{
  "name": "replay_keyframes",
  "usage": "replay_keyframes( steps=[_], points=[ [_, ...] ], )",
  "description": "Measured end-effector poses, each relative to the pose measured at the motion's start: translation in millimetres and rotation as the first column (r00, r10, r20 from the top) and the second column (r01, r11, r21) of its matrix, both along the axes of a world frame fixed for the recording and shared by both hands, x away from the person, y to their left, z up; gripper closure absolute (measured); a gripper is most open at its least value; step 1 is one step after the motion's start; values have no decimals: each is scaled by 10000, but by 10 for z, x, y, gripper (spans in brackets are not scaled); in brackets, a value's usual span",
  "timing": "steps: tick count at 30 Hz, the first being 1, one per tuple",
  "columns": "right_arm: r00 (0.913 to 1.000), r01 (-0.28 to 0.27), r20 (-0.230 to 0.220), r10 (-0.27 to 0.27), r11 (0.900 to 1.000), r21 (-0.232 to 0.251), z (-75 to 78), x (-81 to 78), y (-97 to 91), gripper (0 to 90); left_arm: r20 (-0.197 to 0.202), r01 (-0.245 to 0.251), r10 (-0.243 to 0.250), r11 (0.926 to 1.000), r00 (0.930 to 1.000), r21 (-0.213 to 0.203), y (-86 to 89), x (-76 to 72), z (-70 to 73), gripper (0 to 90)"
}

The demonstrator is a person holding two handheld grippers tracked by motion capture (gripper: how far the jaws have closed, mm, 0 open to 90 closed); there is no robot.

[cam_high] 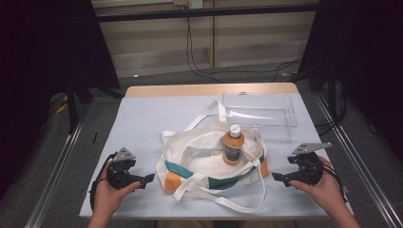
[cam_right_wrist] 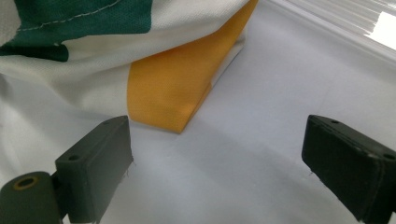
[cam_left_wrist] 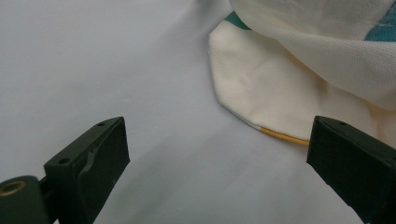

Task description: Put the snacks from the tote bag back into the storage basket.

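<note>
Bottle (cam_high: 233, 145) upright in tote bag (cam_high: 199, 164); both tools agape beside it.

A cloth bag (cam_high: 211, 166) is laid at the middle of the table (cam_high: 142, 118), toward the near edge. A bottle (cam_high: 233, 145) is stood upright on the bag, surrounded by its straps. A clear tray (cam_high: 260, 114) is placed behind the bag, to the right, near the far edge. The left gripper (cam_high: 149, 179) is held just left of the bag and the right gripper (cam_high: 275, 177) just right of it, each pointed inward at a bag corner, apart from the cloth.
</note>
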State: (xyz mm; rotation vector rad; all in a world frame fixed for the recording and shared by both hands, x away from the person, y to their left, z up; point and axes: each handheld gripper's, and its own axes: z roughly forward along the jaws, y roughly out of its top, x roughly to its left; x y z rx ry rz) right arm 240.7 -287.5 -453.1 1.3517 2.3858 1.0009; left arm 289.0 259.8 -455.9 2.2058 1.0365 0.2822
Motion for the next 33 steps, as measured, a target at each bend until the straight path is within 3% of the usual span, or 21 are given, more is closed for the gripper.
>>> replay_keyframes(
  steps=[4,8,9,14,17,21,24,29,33],
  points=[
    [9999,-76,-105,76,10000,-46,26,14,12,87,3,-133,133,9998,9999,-125,-12,-12,-3,53],
    [9995,-251,-219,247,9996,-142,21,43,24,88,25,-13,13,10000,10000,90,12,-18,4,53],
    [9990,-321,-305,316,9994,-152,20,55,29,88,36,-207,208,9996,9998,-187,0,-25,-5,53],
    [9963,-569,-674,540,9975,-418,30,104,71,88,66,-235,236,9996,9997,-144,-12,-18,-6,52],
    [9902,-978,-1072,898,9926,-718,70,149,87,89,-52,-130,129,9999,9999,-77,-26,-16,-7,53],
    [9855,-1110,-1393,972,9893,-947,120,178,102,89,-107,38,-37,10000,9999,84,-18,-6,-5,53],
    [9775,-1574,-1605,1366,9796,-1249,159,219,112,89,-101,-133,132,9998,9999,-131,-26,-11,-14,53],
    [9649,-1975,-2082,1599,9647,-1744,257,271,166,89,-51,-127,127,9999,9999,-83,-20,-10,-9,53],
    [9581,-2114,-2325,1671,9605,-1808,306,300,181,91,-110,49,-49,10000,9999,30,-7,-2,-10,53]
  ],
)
